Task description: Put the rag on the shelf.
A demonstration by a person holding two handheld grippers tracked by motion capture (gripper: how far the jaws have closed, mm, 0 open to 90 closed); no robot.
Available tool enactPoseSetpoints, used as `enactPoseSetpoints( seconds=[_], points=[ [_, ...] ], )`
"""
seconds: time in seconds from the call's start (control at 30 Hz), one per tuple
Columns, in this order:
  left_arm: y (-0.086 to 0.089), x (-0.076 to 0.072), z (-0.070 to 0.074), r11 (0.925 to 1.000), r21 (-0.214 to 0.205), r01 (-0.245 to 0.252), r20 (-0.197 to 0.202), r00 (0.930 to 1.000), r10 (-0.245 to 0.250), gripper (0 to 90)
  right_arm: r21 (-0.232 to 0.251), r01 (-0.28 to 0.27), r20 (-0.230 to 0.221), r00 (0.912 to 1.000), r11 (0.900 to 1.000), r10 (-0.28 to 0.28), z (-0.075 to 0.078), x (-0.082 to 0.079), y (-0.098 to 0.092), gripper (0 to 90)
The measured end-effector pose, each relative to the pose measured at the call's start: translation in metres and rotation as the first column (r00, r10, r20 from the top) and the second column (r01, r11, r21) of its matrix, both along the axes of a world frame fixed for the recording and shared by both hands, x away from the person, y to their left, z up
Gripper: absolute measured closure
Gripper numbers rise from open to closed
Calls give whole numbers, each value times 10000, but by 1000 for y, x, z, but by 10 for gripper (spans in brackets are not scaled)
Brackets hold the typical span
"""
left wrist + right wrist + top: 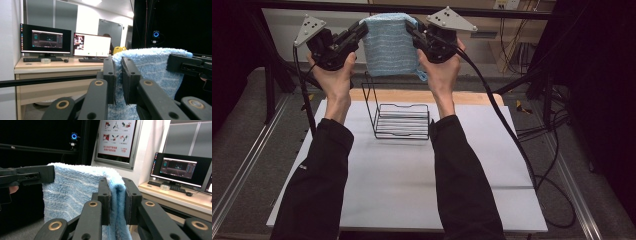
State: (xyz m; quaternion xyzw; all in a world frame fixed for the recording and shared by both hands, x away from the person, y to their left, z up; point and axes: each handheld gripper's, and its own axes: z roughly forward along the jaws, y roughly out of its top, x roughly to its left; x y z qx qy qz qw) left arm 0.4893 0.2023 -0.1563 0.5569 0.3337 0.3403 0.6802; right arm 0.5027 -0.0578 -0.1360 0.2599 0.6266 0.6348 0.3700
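- High view: I have the light blue striped terry towel (pixel 389 44) lifted well above the white surface (pixel 412 170), hanging folded between both tools. The left gripper (pixel 362 29) pinches its left top corner and the right gripper (pixel 411 26) its right top corner, so I judge it is stretched flat for lowering. The black wire rack (pixel 399 120) stands directly below, apart from the towel; its tall upright loop is what the hem could snag on.
- Left gripper view: my jaws are pressed onto the towel's folded edge (pixel 118 72). A desk with two monitors (pixel 65 42) stands far behind.
- Right gripper view: jaws clamped on the other edge (pixel 117 195); a wall poster (pixel 116 137) sits beyond.
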Motion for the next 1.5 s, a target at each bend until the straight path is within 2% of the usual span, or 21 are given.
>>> enactPoseSetpoints(
  seconds=[0.37,0.47,0.6,0.7,0.87,0.93,1.17,1.5],
  points=[
    [-3,12,-13,9985,549,39,-370,9993,-18,826,-126,124,-469,9988,9998,-129,-18,5,-2,788],
    [-5,13,-15,9967,813,73,-375,9993,-43,826,-71,150,-561,9983,9999,-153,-23,8,-5,788],
    [-7,14,-17,9954,953,134,-420,9991,-95,826,36,117,-682,9976,9999,-114,-30,11,-8,789],
    [-8,15,-18,9922,1237,116,-461,9989,-59,826,16,113,-739,9972,9999,-112,-34,12,-10,789],
    [-9,19,-22,9891,1467,138,-630,9980,-46,826,-78,145,-839,9964,9999,-151,-39,15,-11,789],
    [-8,19,-26,9899,1406,173,-601,9982,-89,826,-110,139,-883,9960,9998,-148,-42,16,-12,789],
    [-1,18,-43,9887,1450,377,-907,9956,-247,826,-227,-104,-1183,9929,9997,76,-58,15,-10,789],
    [4,11,-64,9810,1739,856,-1279,9897,-637,824,-630,-368,-1746,9843,9973,253,-69,6,-11,785]
  ],
)
